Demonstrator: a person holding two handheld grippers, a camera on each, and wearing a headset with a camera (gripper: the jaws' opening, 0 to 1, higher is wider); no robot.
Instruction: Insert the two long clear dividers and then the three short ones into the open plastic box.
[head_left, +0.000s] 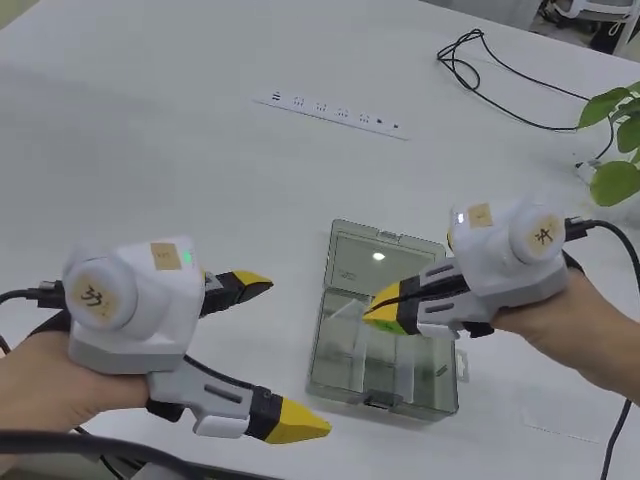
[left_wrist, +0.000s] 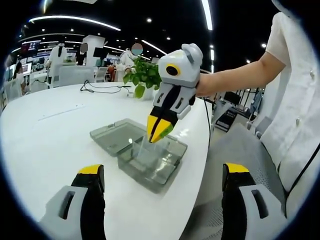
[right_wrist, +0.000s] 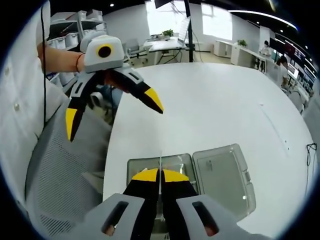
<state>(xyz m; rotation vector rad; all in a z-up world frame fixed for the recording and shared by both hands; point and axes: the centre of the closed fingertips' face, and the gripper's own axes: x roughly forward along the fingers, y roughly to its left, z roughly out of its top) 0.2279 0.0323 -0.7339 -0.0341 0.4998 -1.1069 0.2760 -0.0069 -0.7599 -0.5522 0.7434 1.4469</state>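
Note:
The open clear plastic box (head_left: 340, 375) lies on the white table with its lid (head_left: 385, 255) folded back. My right gripper (head_left: 380, 305) hangs over the box's tray, shut on a clear divider (left_wrist: 146, 146) that reaches down into it. Along that gripper's own jaws the divider (right_wrist: 160, 164) shows as a thin edge above the box (right_wrist: 137, 166) and lid (right_wrist: 222, 175). Clear walls inside the tray are hard to make out. My left gripper (head_left: 275, 355) is open and empty, off to the box's left, apart from it; it also appears as the left gripper (right_wrist: 112, 117) in the right gripper view.
A white power strip (head_left: 330, 110) lies far across the table, with a black cable (head_left: 500, 70) at the back right and a green plant (head_left: 615, 140) at the right edge. A person's hands hold both grippers. The table's front edge runs close to the box.

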